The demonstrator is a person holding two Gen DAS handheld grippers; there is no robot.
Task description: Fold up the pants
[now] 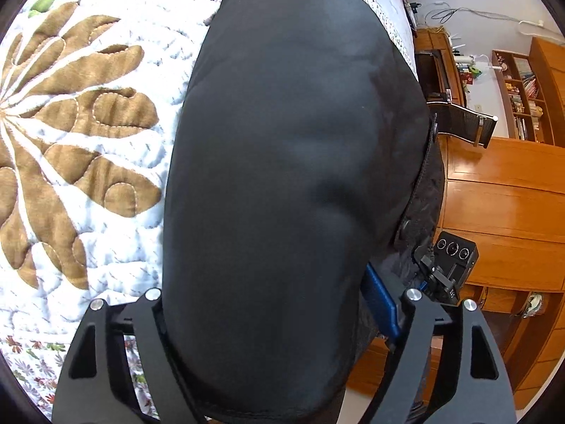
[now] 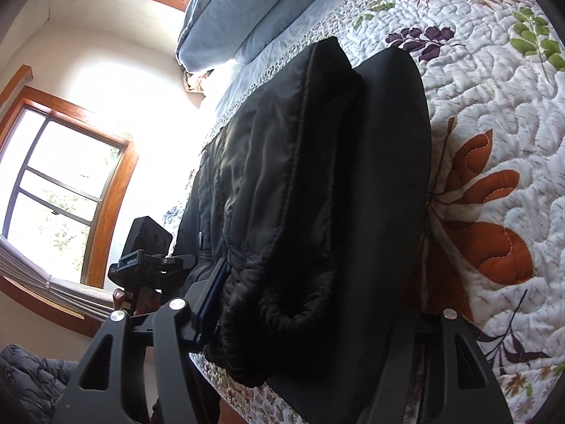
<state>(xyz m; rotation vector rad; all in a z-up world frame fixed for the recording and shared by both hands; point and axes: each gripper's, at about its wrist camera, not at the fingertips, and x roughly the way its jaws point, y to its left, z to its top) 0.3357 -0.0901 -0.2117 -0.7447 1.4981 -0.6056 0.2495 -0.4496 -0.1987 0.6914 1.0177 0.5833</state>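
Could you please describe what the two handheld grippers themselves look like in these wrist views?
Both are matte black. The left gripper has angular linkage arms with slotted cut-outs, round silver pivot pins and a blue finger pad. The right gripper has the same black linkages and silver pins, with a dark blue pad on one finger. Each carries a black boxy camera module; three round lenses show in the left view. No sleeves visible.

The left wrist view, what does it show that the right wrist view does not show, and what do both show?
Only the left wrist view shows the orange-brown wooden bookshelf and wooden cabinets beside the bed.

Only the right wrist view shows the wood-framed window, the pale blue pillows and the gathered elastic waistband of the pants.

Both show the black padded pants lying on the white floral quilt, filling the space between the gripper fingers, and the other gripper's camera block nearby.
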